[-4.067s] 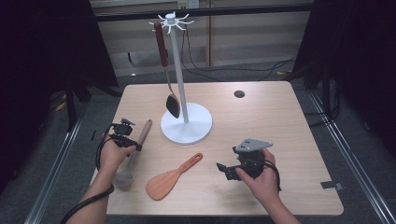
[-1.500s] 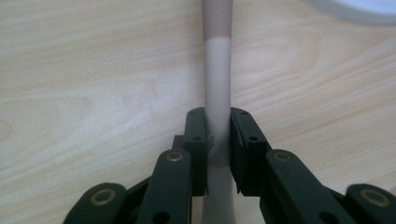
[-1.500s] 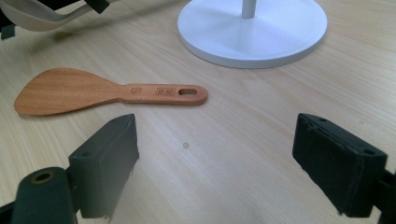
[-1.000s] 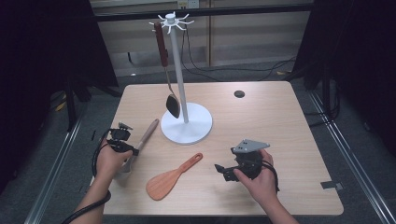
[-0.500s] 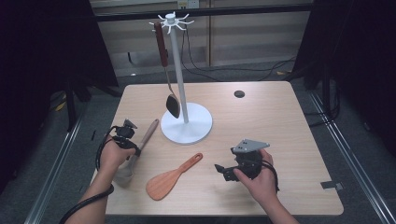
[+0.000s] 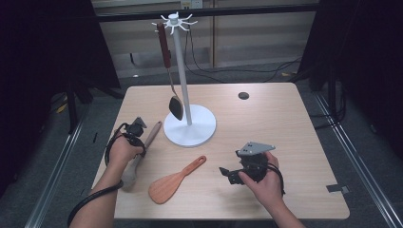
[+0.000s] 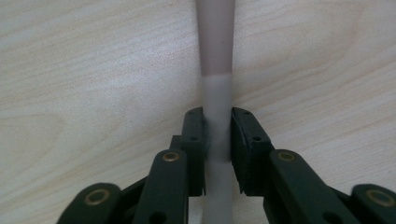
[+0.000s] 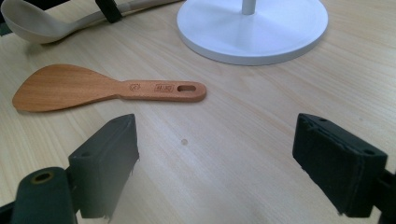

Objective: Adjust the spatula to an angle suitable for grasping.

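The ladle's handle sits clamped inside the left claw.

From my station I find one spot with markings: the wooden spatula carries two small stamps burned into its handle, a roundish logo and a boxed mark beside it (both sit just short of the hanging slot). In the right gripper view they are too small and blurred for me to read any characters. I can read no other text.
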`<action>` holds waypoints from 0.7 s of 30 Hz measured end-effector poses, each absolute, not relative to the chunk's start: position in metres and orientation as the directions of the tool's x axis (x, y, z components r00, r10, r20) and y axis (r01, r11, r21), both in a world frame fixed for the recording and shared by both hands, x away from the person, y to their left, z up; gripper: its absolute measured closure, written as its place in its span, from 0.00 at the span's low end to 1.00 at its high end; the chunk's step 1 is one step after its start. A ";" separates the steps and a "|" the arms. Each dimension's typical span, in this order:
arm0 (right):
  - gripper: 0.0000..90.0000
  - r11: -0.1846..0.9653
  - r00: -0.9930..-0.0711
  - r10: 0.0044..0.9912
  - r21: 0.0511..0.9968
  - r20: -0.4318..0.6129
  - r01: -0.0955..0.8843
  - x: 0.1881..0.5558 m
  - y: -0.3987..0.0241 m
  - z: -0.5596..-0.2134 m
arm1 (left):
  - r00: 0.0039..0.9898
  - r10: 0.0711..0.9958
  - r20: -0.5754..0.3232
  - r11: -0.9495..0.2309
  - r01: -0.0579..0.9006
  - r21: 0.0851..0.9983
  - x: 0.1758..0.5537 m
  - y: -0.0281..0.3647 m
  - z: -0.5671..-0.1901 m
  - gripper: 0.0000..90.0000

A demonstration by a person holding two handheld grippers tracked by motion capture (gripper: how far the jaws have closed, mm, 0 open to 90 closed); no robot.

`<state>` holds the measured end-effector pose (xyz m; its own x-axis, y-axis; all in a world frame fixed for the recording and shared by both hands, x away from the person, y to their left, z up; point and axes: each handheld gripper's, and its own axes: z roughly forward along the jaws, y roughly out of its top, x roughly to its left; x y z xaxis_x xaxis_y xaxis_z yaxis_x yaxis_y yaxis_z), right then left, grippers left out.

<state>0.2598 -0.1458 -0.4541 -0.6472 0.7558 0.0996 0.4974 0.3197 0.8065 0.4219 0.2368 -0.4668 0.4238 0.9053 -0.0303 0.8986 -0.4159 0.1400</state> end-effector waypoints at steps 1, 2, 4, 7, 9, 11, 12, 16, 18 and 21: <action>0.15 0.319 -0.647 0.756 0.805 0.102 0.500 0.260 -0.146 -0.454 | 0.406 0.913 -0.042 -0.397 0.908 0.135 0.422 0.236 -0.467 0.86; 0.15 0.319 -0.647 0.756 0.806 0.101 0.499 0.260 -0.146 -0.454 | 0.411 0.911 -0.041 -0.404 0.906 0.123 0.423 0.237 -0.466 0.87; 0.15 0.320 -0.647 0.756 0.805 0.100 0.499 0.259 -0.146 -0.454 | 0.410 0.911 -0.037 -0.404 0.907 0.117 0.424 0.236 -0.467 0.87; 0.15 0.321 -0.648 0.755 0.808 0.096 0.494 0.259 -0.146 -0.453 | 0.408 0.913 -0.030 -0.402 0.908 0.116 0.424 0.235 -0.466 0.87; 0.15 0.320 -0.648 0.756 0.809 0.096 0.493 0.259 -0.146 -0.453 | 0.410 0.912 -0.028 -0.404 0.907 0.120 0.423 0.236 -0.466 0.87; 0.15 0.320 -0.647 0.756 0.807 0.098 0.496 0.259 -0.147 -0.453 | 0.402 0.915 -0.034 -0.394 0.908 0.138 0.422 0.236 -0.467 0.87; 0.15 0.317 -0.646 0.757 0.807 0.102 0.498 0.259 -0.147 -0.454 | 0.415 0.909 -0.041 -0.408 0.904 0.127 0.421 0.237 -0.466 0.87; 0.15 0.317 -0.645 0.757 0.806 0.103 0.500 0.259 -0.147 -0.454 | 0.406 0.912 -0.054 -0.396 0.907 0.143 0.419 0.239 -0.465 0.87; 0.15 0.319 -0.646 0.757 0.806 0.101 0.499 0.259 -0.147 -0.454 | 0.405 0.912 -0.062 -0.393 0.907 0.149 0.418 0.241 -0.463 0.87; 0.15 0.320 -0.646 0.757 0.807 0.098 0.497 0.259 -0.146 -0.454 | 0.407 0.911 -0.067 -0.391 0.904 0.175 0.416 0.245 -0.458 0.87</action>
